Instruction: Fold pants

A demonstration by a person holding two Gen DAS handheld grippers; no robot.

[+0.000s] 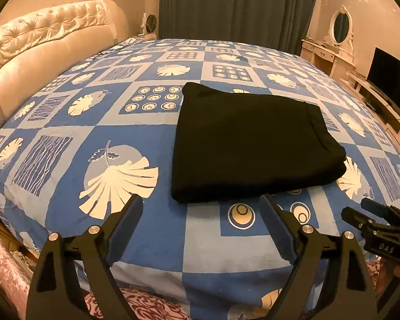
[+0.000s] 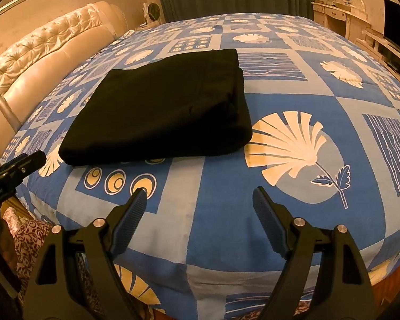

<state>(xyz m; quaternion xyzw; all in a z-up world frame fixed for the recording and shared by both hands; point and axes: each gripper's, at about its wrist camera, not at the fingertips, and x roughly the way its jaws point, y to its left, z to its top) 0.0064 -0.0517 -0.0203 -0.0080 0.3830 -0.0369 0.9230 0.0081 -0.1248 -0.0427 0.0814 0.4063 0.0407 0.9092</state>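
Pants: black pants (image 1: 250, 144) lie folded into a thick, roughly square stack on the bed; in the left wrist view they sit centre and right of centre, in the right wrist view (image 2: 160, 106) left of centre and in the upper half.
Stack edges: the layered, open edges show along the right side of the stack in both views; the near edge is a smooth fold.
Bed: a bedspread (image 1: 66, 122) of blue and pale squares with cream leaf and ring prints covers the bed; it fills most of both frames.
Left gripper (image 1: 201, 202): at the bottom of its own view, jaws wide apart with nothing between them, poised just short of the stack's near edge and not touching it; its tip also shows at the left edge of the right wrist view (image 2: 36, 158).
Right gripper (image 2: 199, 192): at the bottom of its own view, jaws wide apart and empty, over bare bedspread to the lower right of the stack; part of it shows at the lower right of the left wrist view (image 1: 370, 209).
Headboard: a tufted cream headboard (image 1: 50, 34) at upper left.
Curtain: a dark curtain (image 1: 237, 5) at top centre.
Dresser: a pale dresser with an oval mirror (image 1: 340, 25) at upper right, a dark screen (image 1: 389, 72) just beside it.
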